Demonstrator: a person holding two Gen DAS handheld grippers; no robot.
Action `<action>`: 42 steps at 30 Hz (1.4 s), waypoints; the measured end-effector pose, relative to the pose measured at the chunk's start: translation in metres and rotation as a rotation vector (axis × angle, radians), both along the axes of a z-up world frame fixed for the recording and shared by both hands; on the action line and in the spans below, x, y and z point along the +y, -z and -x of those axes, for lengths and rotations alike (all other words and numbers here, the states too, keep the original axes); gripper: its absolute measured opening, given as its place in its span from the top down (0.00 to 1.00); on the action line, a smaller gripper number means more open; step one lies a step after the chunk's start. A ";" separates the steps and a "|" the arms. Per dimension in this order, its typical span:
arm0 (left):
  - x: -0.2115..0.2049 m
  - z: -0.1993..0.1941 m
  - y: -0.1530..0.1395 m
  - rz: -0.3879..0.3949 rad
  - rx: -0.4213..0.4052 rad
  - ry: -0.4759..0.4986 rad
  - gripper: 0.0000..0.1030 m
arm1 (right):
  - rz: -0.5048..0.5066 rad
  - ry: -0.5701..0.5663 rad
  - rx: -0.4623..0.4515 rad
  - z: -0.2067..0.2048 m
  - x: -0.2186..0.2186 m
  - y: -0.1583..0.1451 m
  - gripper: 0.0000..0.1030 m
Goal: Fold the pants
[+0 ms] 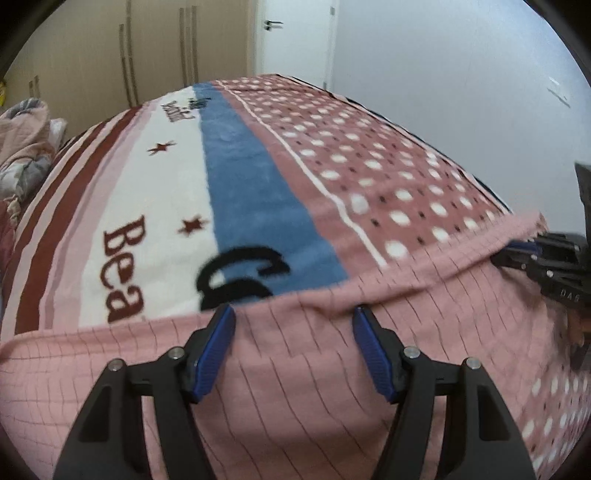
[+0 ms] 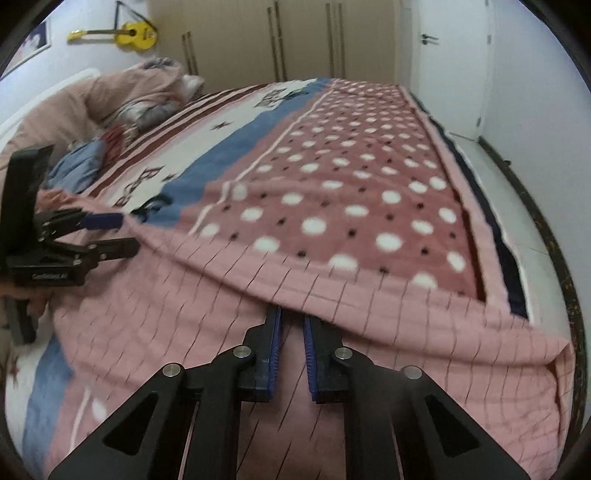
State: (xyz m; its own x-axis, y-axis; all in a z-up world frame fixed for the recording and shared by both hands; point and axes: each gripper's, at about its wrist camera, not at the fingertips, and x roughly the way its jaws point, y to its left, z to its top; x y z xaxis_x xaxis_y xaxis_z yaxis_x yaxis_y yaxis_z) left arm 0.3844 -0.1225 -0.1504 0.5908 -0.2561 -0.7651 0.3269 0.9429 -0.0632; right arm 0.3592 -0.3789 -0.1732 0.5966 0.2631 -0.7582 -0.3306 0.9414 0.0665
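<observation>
The pink checked pants lie spread across the near part of the bed, their far edge a raised fold; they also show in the right wrist view. My left gripper is open, its blue pads wide apart at that fold edge; it also shows at the left of the right wrist view. My right gripper has its jaws close together with the pants' fold between the tips. It also shows at the right edge of the left wrist view, pinching the fabric edge.
The bed carries a blanket with white, blue and dotted pink bands. Crumpled bedding lies at the head of the bed. Wardrobes, a door and a yellow guitar line the walls. The bed's right edge drops to the floor.
</observation>
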 end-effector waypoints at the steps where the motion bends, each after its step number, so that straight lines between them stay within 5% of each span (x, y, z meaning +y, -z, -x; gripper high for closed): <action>1: 0.002 -0.005 0.000 -0.001 -0.001 -0.013 0.39 | 0.011 0.016 -0.008 -0.002 0.001 -0.001 0.91; 3: 0.006 -0.011 0.002 -0.017 -0.014 -0.049 0.39 | 0.027 0.048 -0.020 -0.010 0.000 -0.001 0.90; 7: 0.016 -0.014 0.002 0.020 -0.004 -0.081 0.39 | 0.067 0.122 -0.051 -0.023 0.000 -0.003 0.61; 15: 0.062 0.035 -0.044 0.067 -0.049 -0.118 0.29 | 0.041 0.057 -0.102 0.012 0.012 -0.026 0.53; 22: 0.170 0.089 -0.059 0.083 0.009 -0.296 0.29 | -0.018 -0.004 -0.072 0.057 0.039 -0.042 0.49; 31: 0.295 0.139 -0.035 0.243 0.095 -0.502 0.29 | -0.101 0.000 -0.034 0.110 0.083 -0.045 0.49; 42: 0.332 0.131 0.009 0.393 0.193 -0.565 0.29 | -0.120 -0.061 -0.023 0.110 0.131 -0.046 0.49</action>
